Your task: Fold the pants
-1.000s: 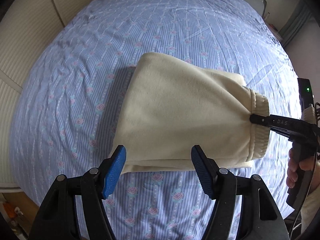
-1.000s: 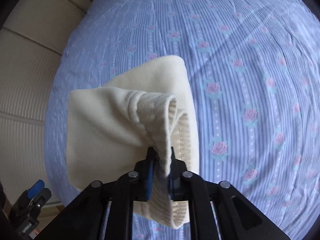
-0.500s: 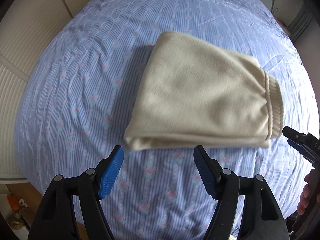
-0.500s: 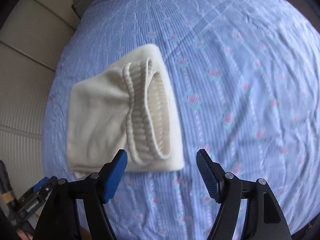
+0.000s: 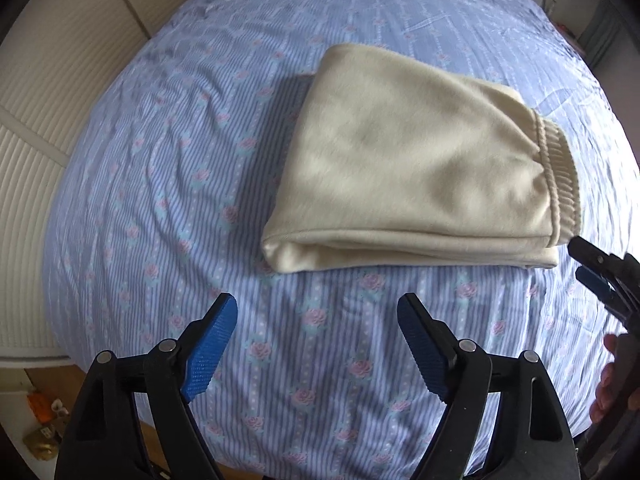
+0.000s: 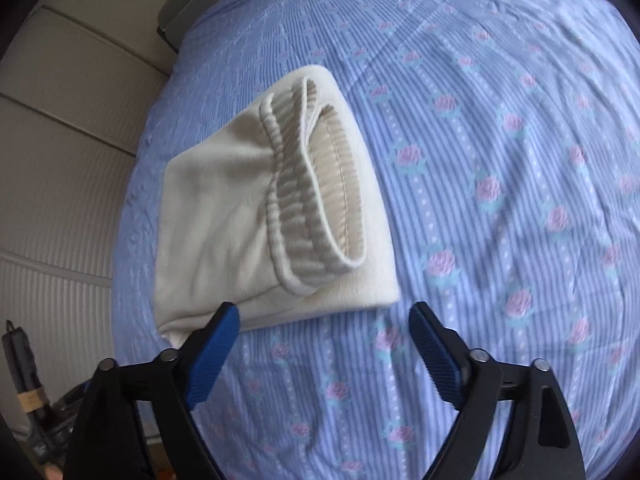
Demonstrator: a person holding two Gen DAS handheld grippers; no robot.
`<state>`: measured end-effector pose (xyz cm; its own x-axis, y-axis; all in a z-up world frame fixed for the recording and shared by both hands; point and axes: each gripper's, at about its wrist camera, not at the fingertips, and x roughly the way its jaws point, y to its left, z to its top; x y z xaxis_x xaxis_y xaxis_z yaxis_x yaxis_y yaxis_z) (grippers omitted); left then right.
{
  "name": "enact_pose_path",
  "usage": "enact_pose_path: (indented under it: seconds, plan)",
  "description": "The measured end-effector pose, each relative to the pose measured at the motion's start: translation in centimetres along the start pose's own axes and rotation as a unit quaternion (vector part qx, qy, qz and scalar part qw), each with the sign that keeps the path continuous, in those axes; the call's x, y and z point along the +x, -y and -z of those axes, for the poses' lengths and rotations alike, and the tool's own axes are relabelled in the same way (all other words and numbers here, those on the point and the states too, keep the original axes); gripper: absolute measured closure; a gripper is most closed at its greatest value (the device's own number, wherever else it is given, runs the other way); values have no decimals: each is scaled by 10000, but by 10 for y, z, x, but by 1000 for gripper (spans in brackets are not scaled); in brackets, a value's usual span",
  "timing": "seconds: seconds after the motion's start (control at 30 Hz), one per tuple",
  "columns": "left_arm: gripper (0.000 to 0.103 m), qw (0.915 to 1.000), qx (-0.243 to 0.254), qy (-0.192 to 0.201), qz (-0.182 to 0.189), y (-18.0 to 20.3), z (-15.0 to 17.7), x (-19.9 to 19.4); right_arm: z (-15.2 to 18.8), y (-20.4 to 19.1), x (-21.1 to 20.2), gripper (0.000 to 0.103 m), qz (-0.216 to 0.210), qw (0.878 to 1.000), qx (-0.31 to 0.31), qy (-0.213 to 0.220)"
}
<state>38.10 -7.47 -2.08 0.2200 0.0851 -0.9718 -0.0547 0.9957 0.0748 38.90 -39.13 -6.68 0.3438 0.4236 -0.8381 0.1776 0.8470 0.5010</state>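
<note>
Cream fleece pants (image 5: 408, 168) lie folded into a thick rectangle on the bed, ribbed waistband (image 5: 560, 176) at the right end. My left gripper (image 5: 318, 316) hangs over the sheet just short of the near folded edge, jaws opening, nothing between them. In the right wrist view the pants (image 6: 224, 224) show the waistband (image 6: 308, 200) gaping toward the camera. My right gripper (image 6: 324, 324) sits just off the near edge of the pile, jaws opening and empty. Its fingertips (image 5: 592, 264) also show at the right edge of the left wrist view, beside the waistband corner.
The bed (image 5: 160, 184) carries a blue striped sheet with pink roses. Cream panelled walls (image 6: 60, 184) run along the left side. A hand (image 5: 612, 384) holds the right gripper's handle. Small items lie on the wooden floor (image 5: 40, 432) at the lower left.
My right gripper let go of the waistband, opened wide and drew back; the waistband dropped onto the pile. The left gripper pulled back off the near edge and widened slightly.
</note>
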Motion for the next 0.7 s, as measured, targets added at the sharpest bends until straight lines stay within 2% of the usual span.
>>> enact_pose_path:
  seconds: [0.07,0.27,0.53,0.7]
  plan:
    - [21,9999,105,19,22,8,-5,0,-9,0,6,9,10,10000,-33,46]
    - [21,9990,429,139,46,32,-18,-1,-31,23,36,9,-413,9977,522,-124]
    - [20,9979,624,134,72,48,-27,6,-25,62,71,9,-1163,9822,1363,-558]
    - [20,9982,597,35,32,46,-26,13,-25,66,82,8,-1297,9792,1433,-609]
